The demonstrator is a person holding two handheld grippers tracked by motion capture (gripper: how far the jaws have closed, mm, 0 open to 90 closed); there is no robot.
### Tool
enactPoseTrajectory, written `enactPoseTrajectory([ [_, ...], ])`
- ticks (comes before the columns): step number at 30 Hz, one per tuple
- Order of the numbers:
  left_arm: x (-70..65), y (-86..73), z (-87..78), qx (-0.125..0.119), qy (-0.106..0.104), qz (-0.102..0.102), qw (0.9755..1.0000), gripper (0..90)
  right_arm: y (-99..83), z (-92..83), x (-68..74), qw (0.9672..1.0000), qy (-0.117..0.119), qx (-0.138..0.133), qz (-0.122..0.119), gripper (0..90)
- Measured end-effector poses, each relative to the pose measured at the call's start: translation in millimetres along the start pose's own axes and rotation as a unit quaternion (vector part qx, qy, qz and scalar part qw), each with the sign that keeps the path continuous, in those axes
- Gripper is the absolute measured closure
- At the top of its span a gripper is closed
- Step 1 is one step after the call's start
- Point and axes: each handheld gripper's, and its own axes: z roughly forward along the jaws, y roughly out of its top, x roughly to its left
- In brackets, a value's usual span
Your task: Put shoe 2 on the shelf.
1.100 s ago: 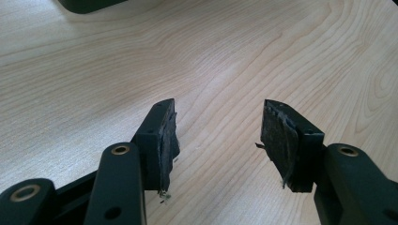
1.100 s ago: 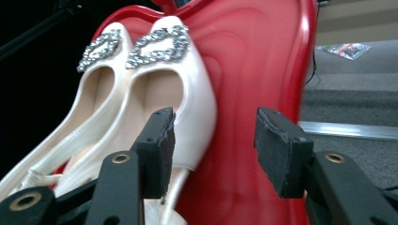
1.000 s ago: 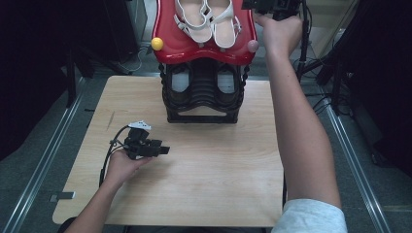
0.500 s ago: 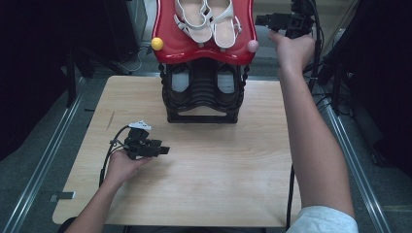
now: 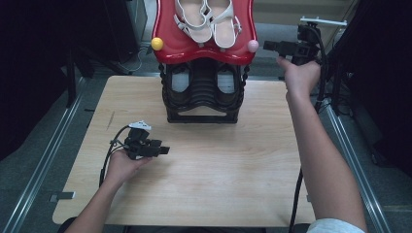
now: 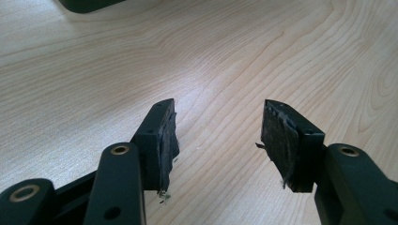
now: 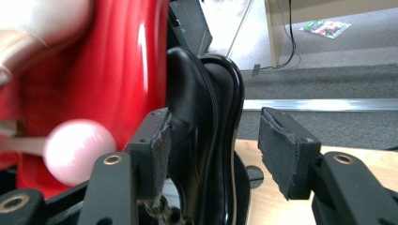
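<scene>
Left gripper [image 5: 163, 150]: low over the wooden table [image 5: 243, 184], near its left side; jaws wide apart, nothing between them but bare wood.
Left pads [image 6: 165, 140]: worn and frayed, touching nothing.
Right gripper [image 5: 268, 45]: held up high, just beside the right edge of the red shelf [image 5: 204, 48]; jaws spread wide, gripping nothing.
Right hand [image 5: 299, 77]: wrapped round the gripper's handle, arm stretched far forward.
Shoe rack [image 5: 203, 97]: black, standing at the back middle of the table, red shelf on top.
On the red shelf: a pair of white sandals [image 5: 209, 19], side by side.
Inside the black rack: two dark shoes [image 5: 180, 82], one in each side.
Yellow ball [image 5: 157, 43]: on the left front corner of the red shelf.
Pink ball [image 5: 253, 46]: on the right front corner, close to the right gripper's tips.
Right gripper view: black rack [image 7: 211, 140] straight ahead past the open jaws, pink ball [image 7: 77, 150] to the left.
</scene>
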Motion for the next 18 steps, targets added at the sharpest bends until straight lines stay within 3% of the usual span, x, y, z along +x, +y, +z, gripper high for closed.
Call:
enactPoseTrajectory([
  [10, -0.3, -0.1, -0.2, -0.001, 0.002, 0.0, 1.0, 45.5, -38.4, 2.2, -14.3, 0.9998, 0.01, 0.02, -0.002, 45.4],
  [14, -0.5, -0.1, -0.4, -0.002, 0.001, -0.001, 1.0, 45.4, -54.8, 4.0, -15.8, 0.9992, 0.024, 0.033, 0.001, 45.3],
  [18, -1.0, -0.1, -0.6, -0.004, 0.0, 0.0, 1.0, 45.2, -68.6, 4.6, -13.0, 0.9985, 0.029, 0.045, -0.011, 45.3],
])
